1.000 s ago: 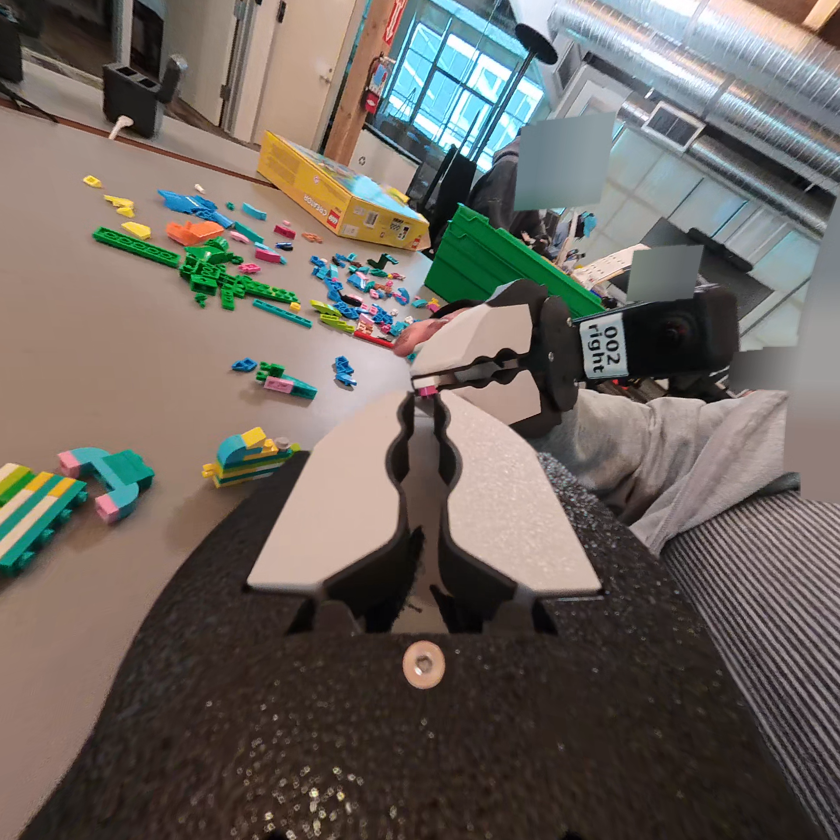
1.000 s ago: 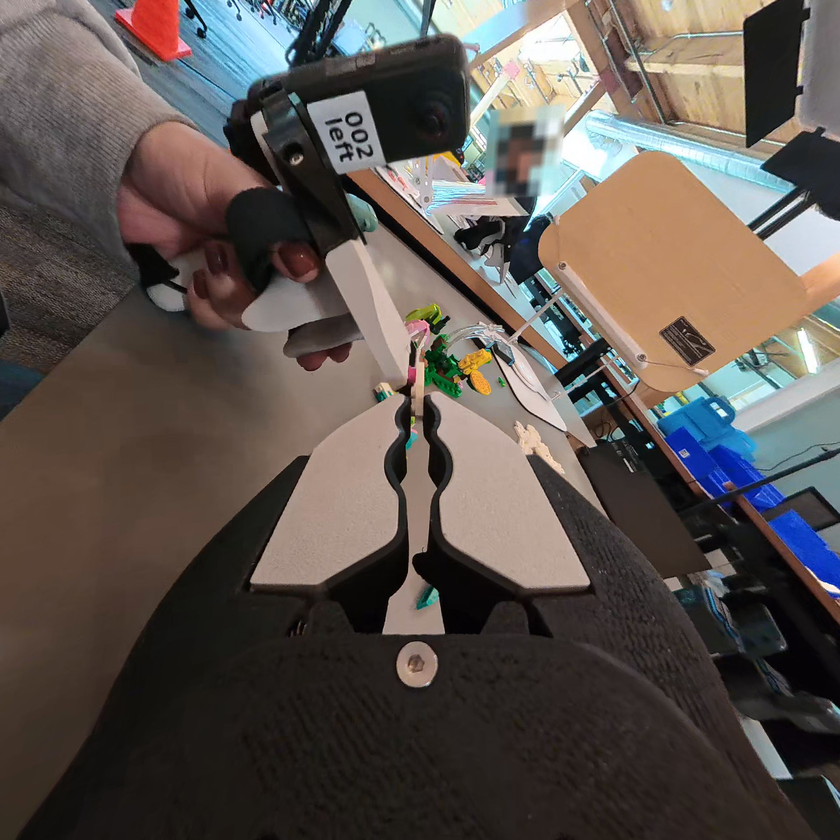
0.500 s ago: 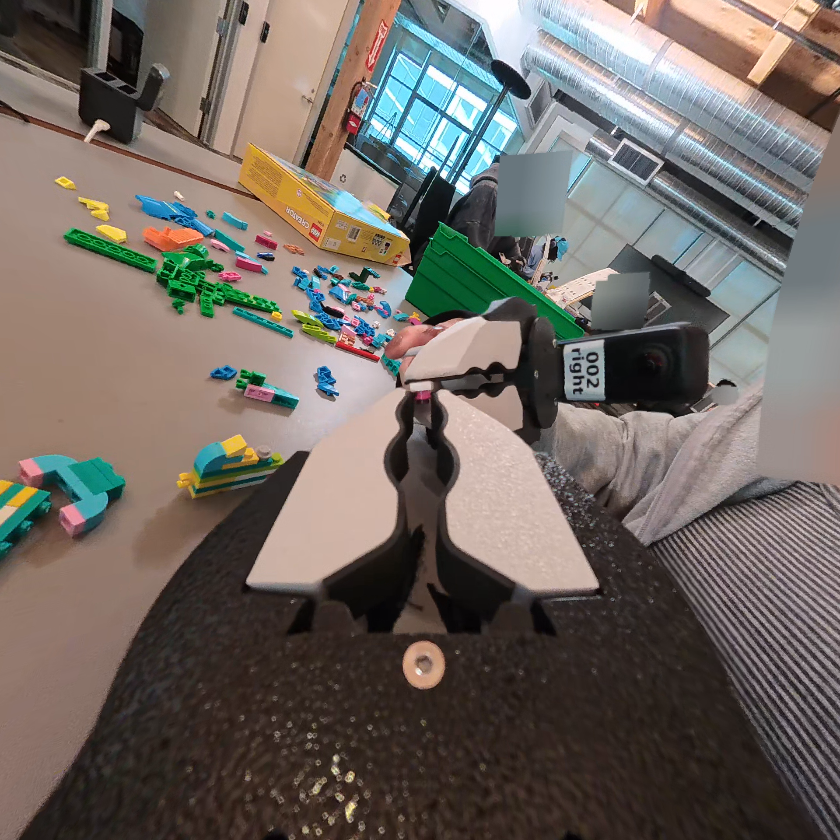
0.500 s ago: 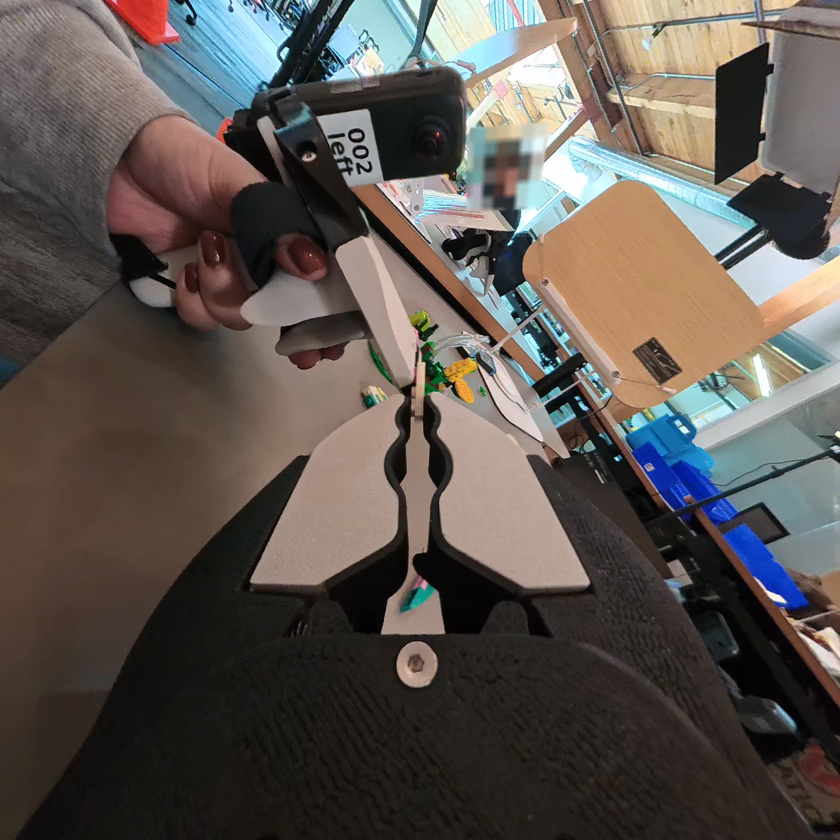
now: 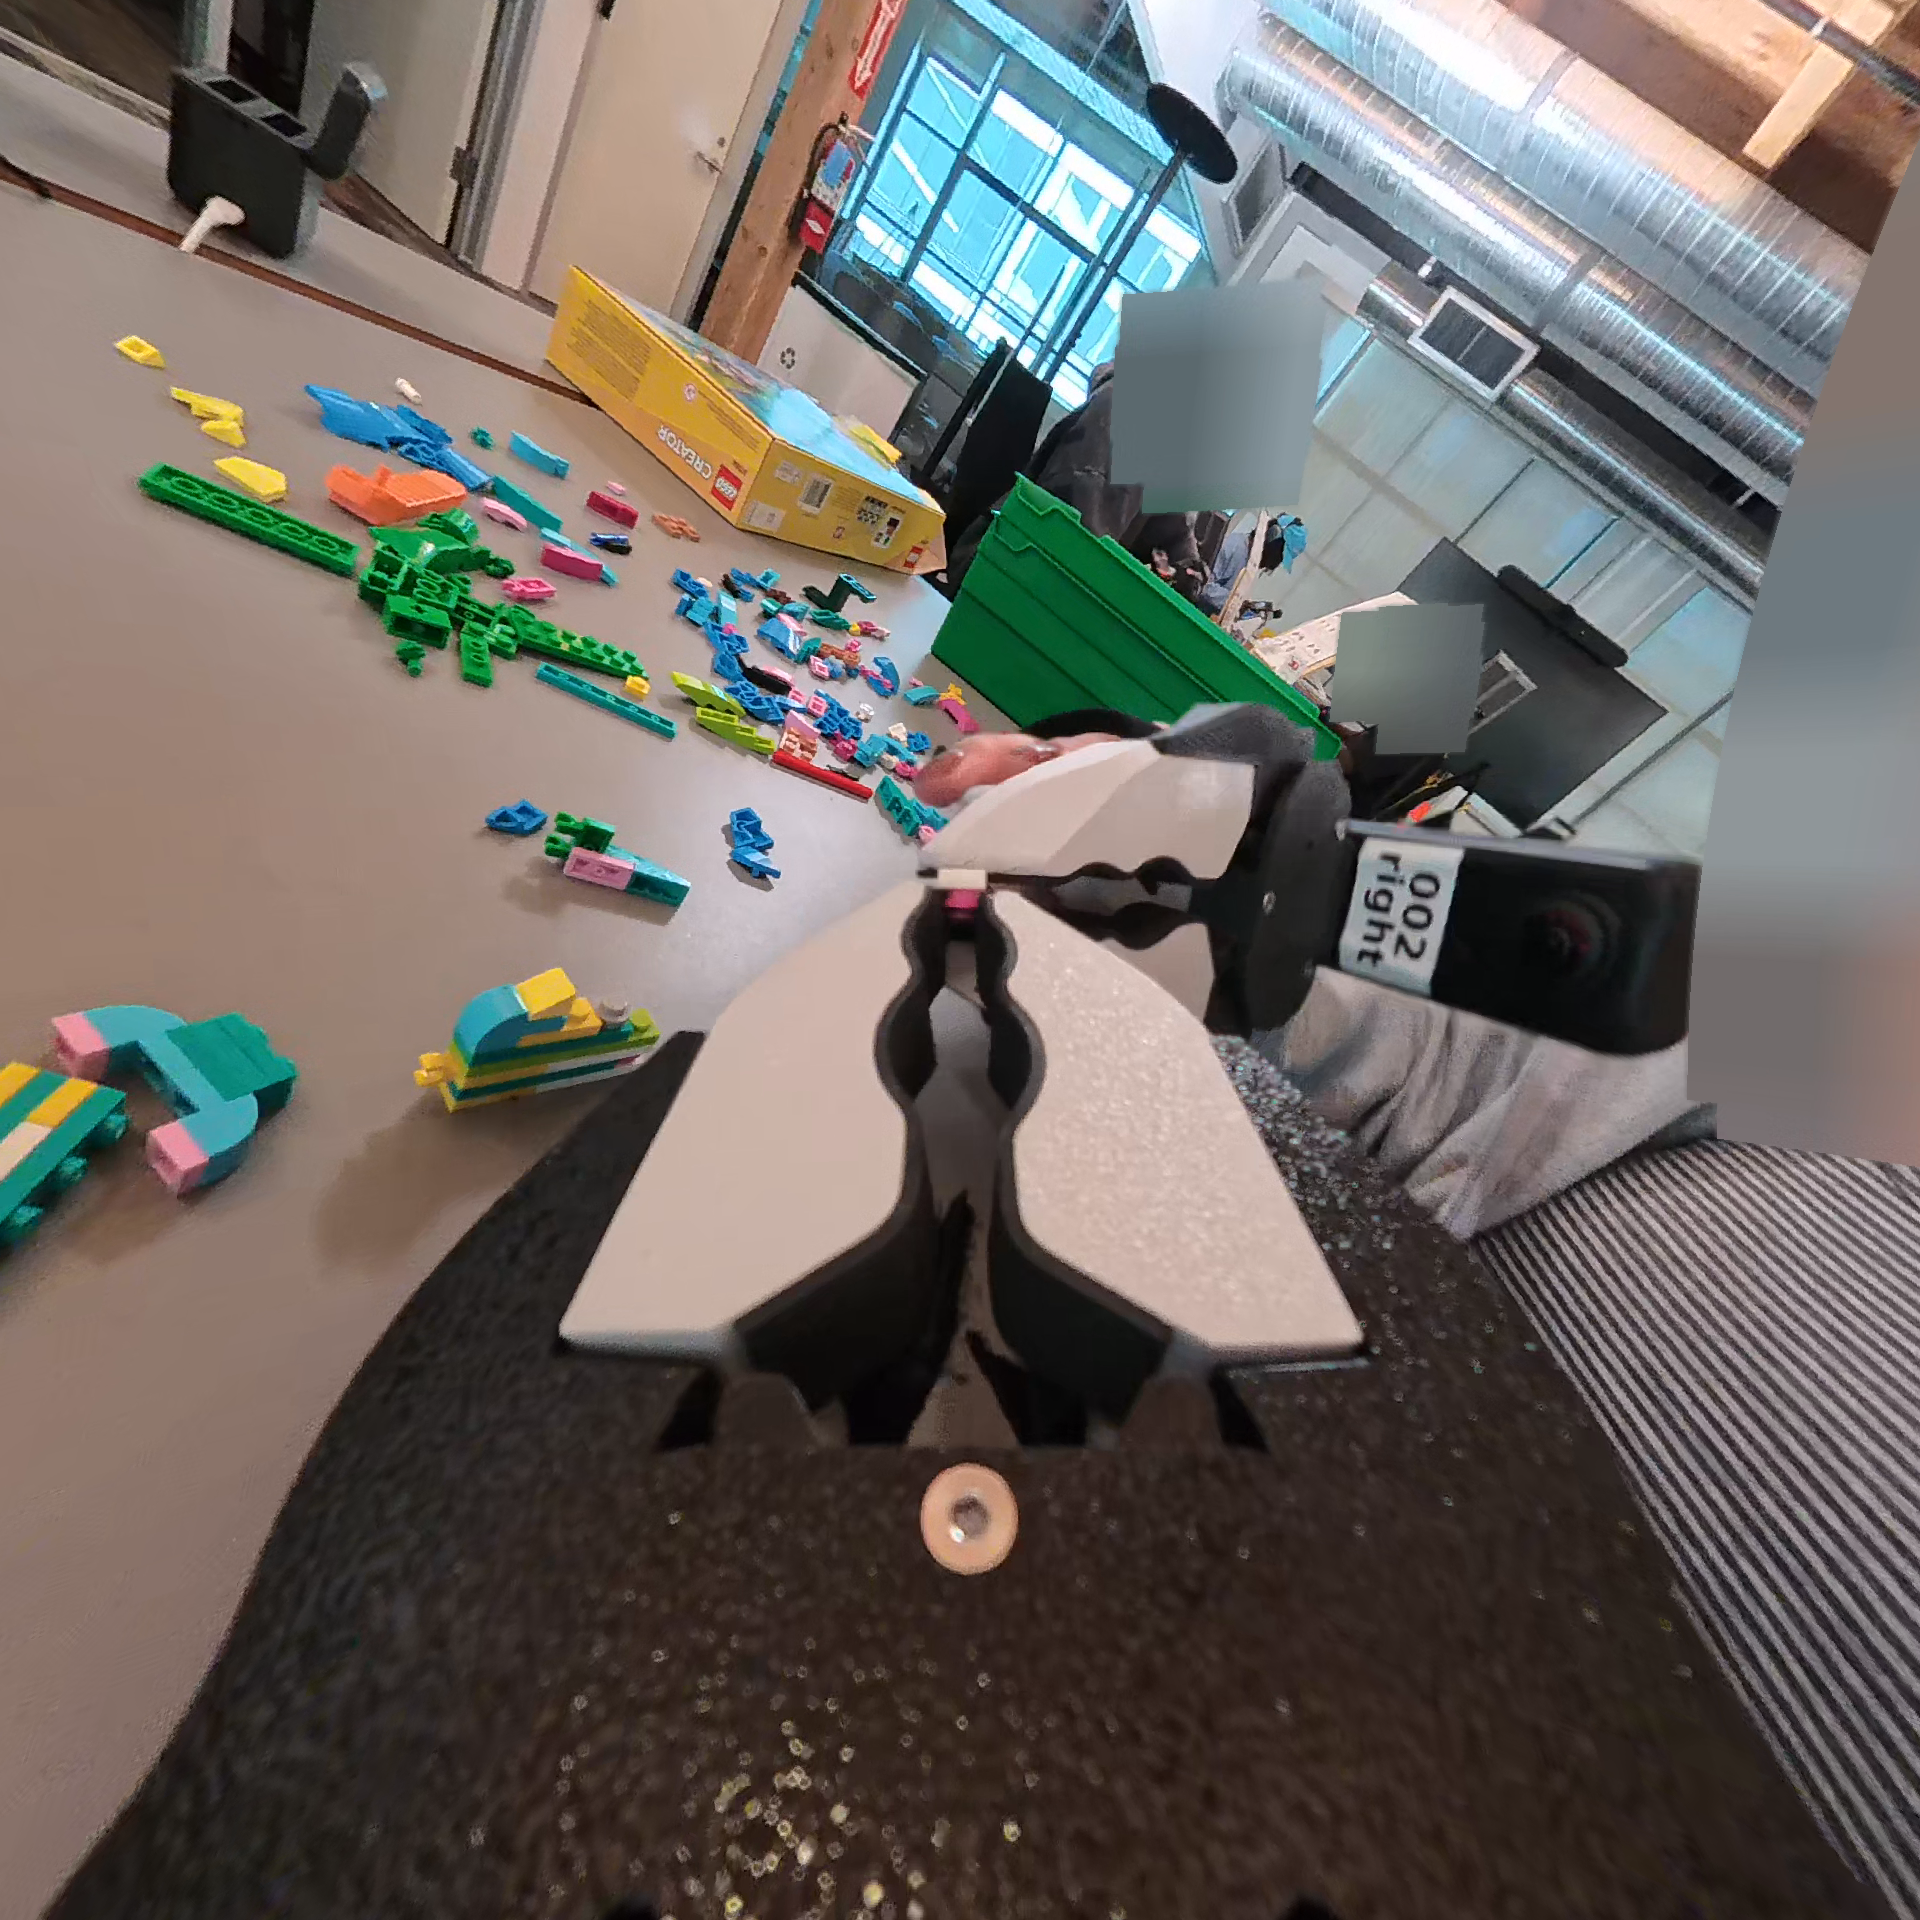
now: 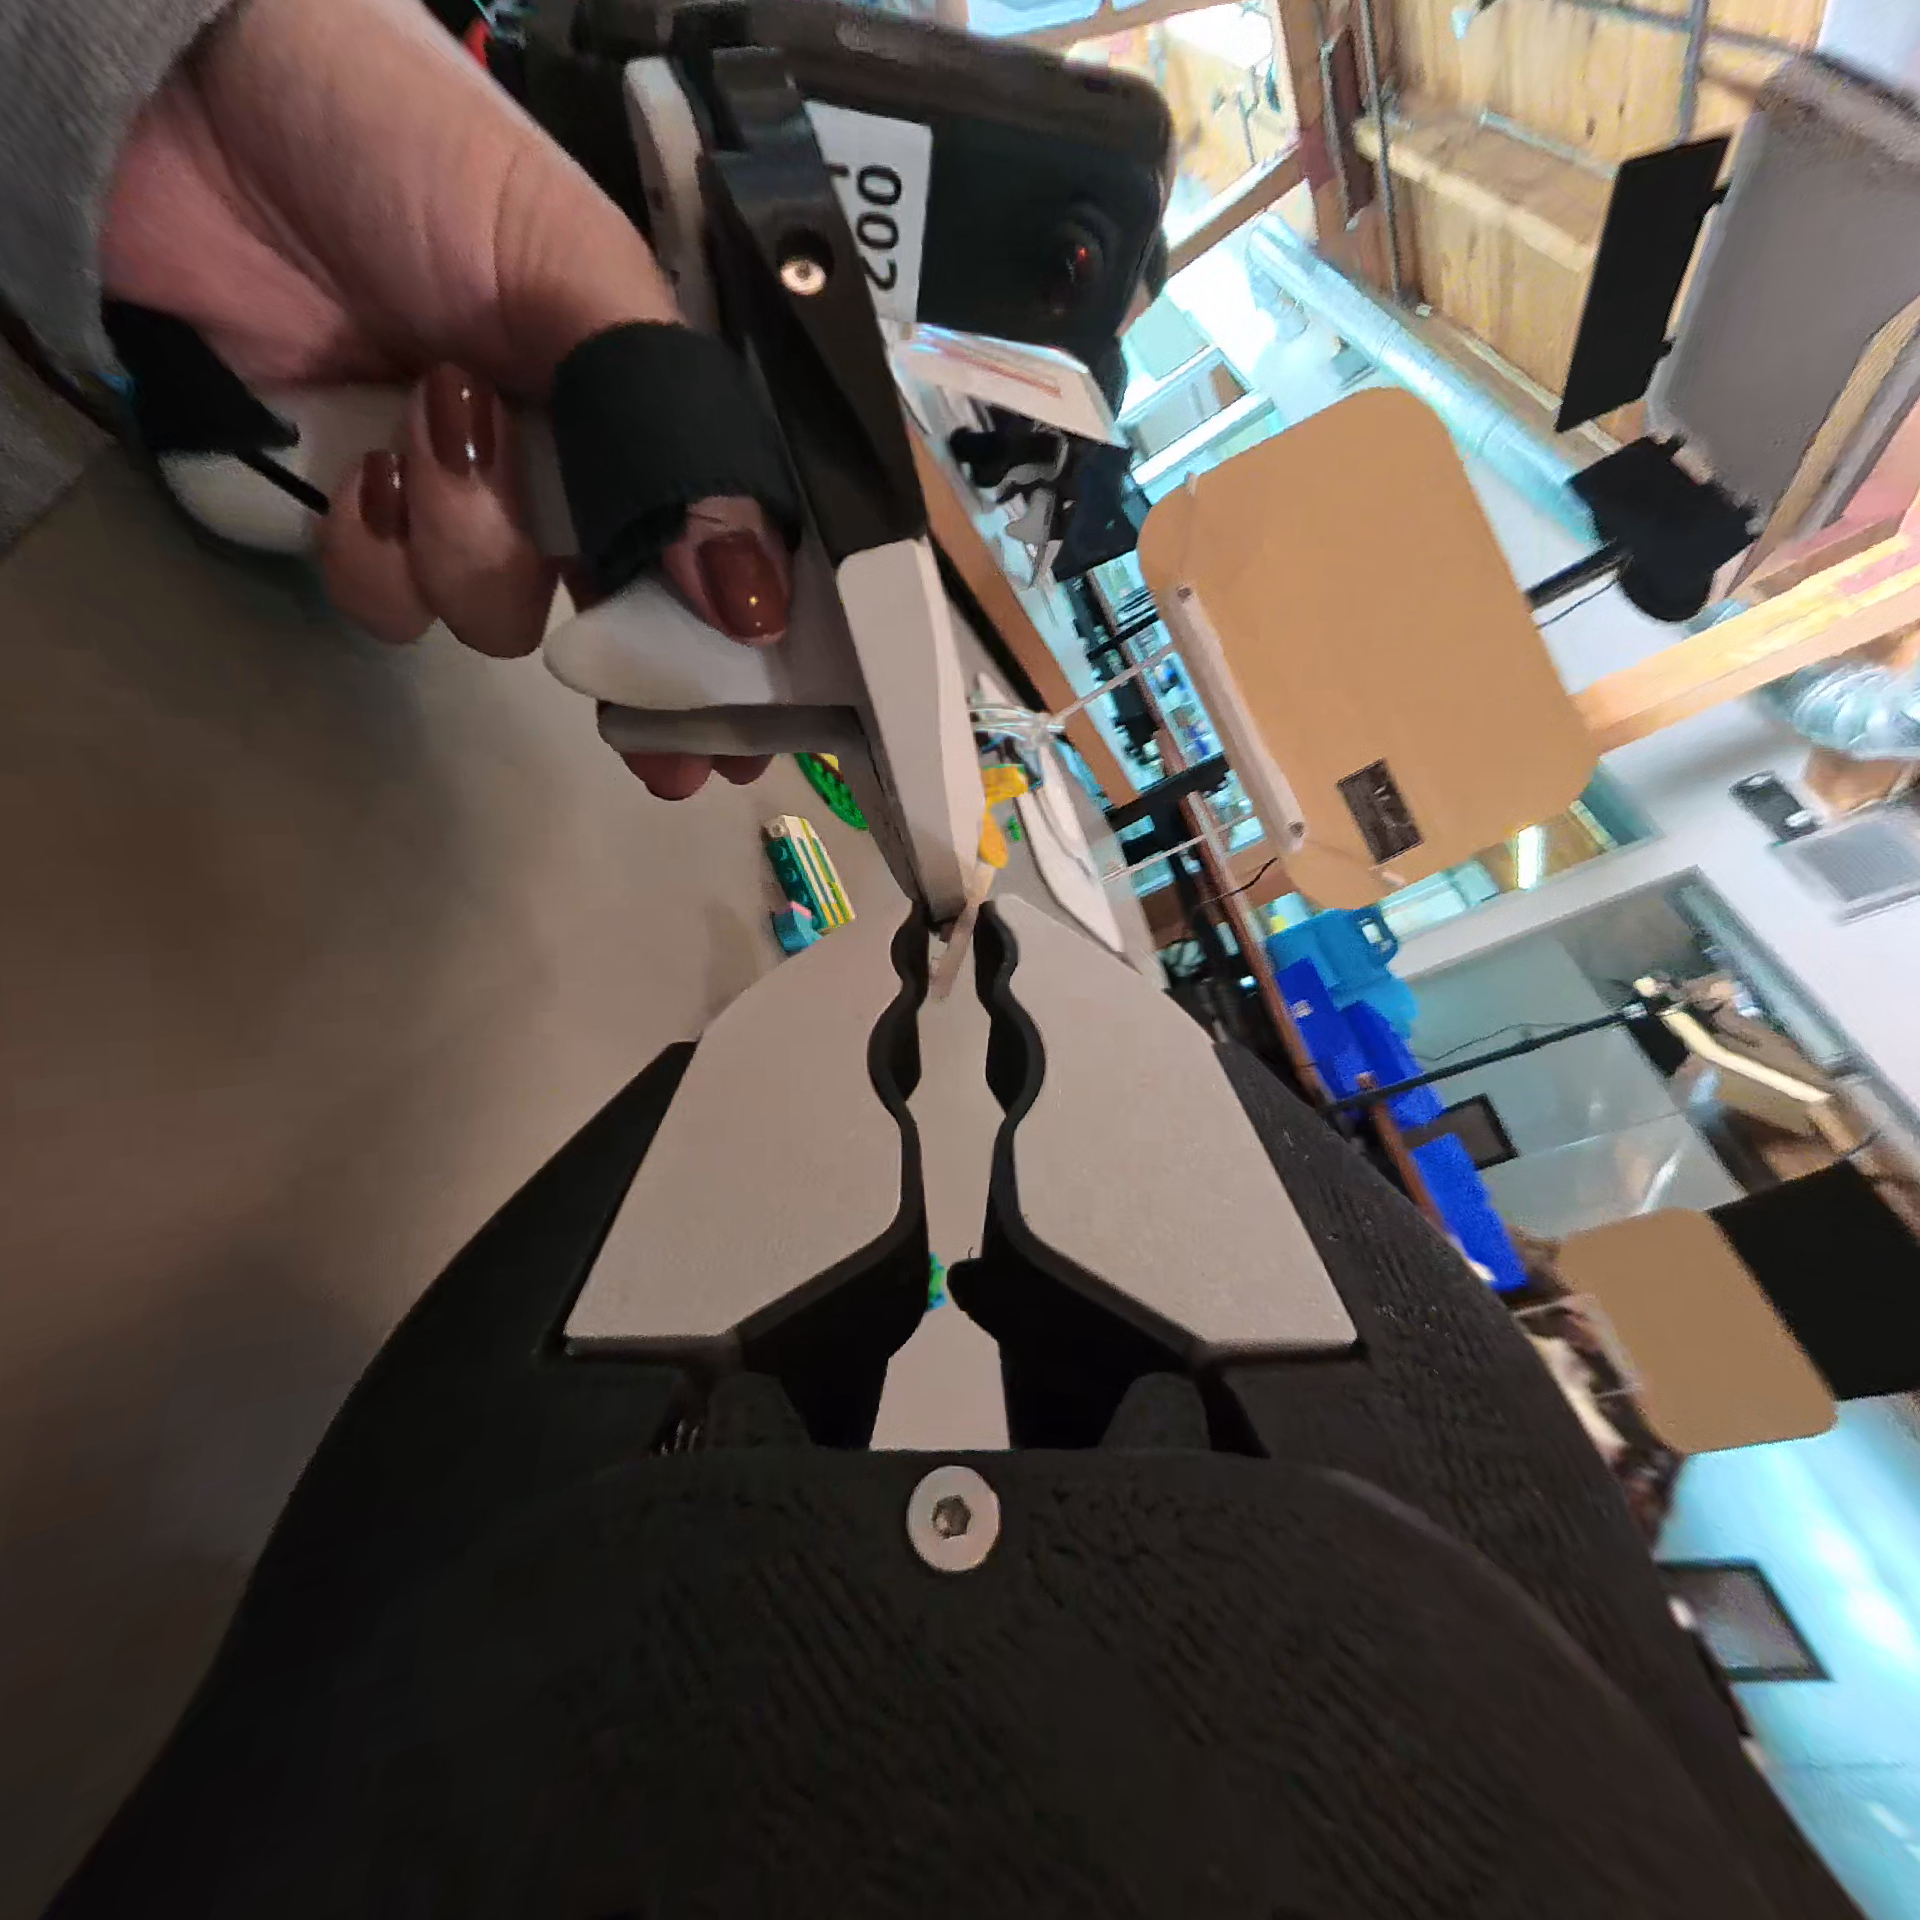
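My left gripper is shut on a small pink brick at its fingertips and holds it above the grey table. A thin white plate sits on top of the pink brick. My right gripper meets the left one tip to tip. Its jaws stand a little apart around the white plate, which leans between the pads with a dark gap beside it. The left gripper shows in the right wrist view, held by a hand. The right gripper shows in the left wrist view.
Several loose coloured bricks lie spread over the table, with a yellow box and a green bin behind. Small builds lie near: a boat-like one, a teal arch, a striped one. A wooden chair back stands beyond. Only a small space, under 4 cm, lies between the two pairs of fingers. Both grippers' tips are roughly 12 cm from the teal arch.
My right jaws were shut on the white plate and have now widened around it; the plate leans between them. My left gripper keeps its hold on the pink brick.
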The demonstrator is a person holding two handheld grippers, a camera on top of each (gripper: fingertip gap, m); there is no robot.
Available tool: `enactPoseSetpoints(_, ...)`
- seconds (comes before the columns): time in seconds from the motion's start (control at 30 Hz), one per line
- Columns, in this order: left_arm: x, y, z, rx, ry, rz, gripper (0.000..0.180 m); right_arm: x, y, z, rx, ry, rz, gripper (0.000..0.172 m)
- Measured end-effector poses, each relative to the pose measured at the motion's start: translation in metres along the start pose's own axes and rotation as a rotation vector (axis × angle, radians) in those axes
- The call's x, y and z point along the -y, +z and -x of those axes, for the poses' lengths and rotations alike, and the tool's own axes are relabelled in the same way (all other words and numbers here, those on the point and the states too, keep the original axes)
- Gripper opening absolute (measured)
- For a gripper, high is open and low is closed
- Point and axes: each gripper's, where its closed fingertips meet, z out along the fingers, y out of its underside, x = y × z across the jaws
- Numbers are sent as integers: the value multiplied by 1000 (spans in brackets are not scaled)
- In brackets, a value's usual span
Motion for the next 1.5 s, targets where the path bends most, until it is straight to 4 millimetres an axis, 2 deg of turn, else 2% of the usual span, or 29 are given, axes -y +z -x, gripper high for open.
enactPoseSetpoints(0.3, -3, -3, -15, -124, 3, 7, 6, 12, -10, 7, 336, 636, -156, 5)
enactPoseSetpoints(0.43, -5, -2, -19, -144, 4, 19, 6, 14, -14, 7, 427, 781, -197, 5)
enactPoseSetpoints(0.53, -4, -2, -18, -144, -17, 11, 5, 14, -14, 6, 401, 744, -217, 5)
enactPoseSetpoints(0.7, -5, -3, -8, -101, -42, 26, 5, 7, -7, 7, 208, 382, -137, 5)
enactPoseSetpoints(0.73, -6, -4, -9, -105, -20, 36, 5, 7, -7, 9, 223, 379, -116, 5)
enactPoseSetpoints(0.93, -7, -6, -24, -181, 4, 36, 5, 19, -17, 10, 505, 879, -202, 4)
enactPoseSetpoints(1.07, -5, -8, -30, -215, 10, 14, 0, 25, -23, 9, 630, 1087, -260, 4)
enactPoseSetpoints(1.17, -6, -11, -27, -200, 10, 22, 0, 26, -25, 2, 588, 1048, -290, 3)
enactPoseSetpoints(1.23, -5, -11, -26, -198, -30, 15, 0, 21, -21, -4, 484, 954, -287, 3)
enactPoseSetpoints(1.33, -3, -10, -13, -112, -78, -7, 3, 9, -15, -9, 281, 670, -223, 3)
enactPoseSetpoints(1.37, -4, -9, -12, -101, -83, 3, 13, 8, -14, -9, 238, 581, -205, 3)
enactPoseSetpoints(1.43, -5, -7, -11, -92, -94, 17, 23, 9, -13, -7, 179, 449, -189, 3)
enactPoseSetpoints(1.5, -5, -5, -13, -91, -92, 21, 24, 10, -12, -4, 148, 343, -175, 3)
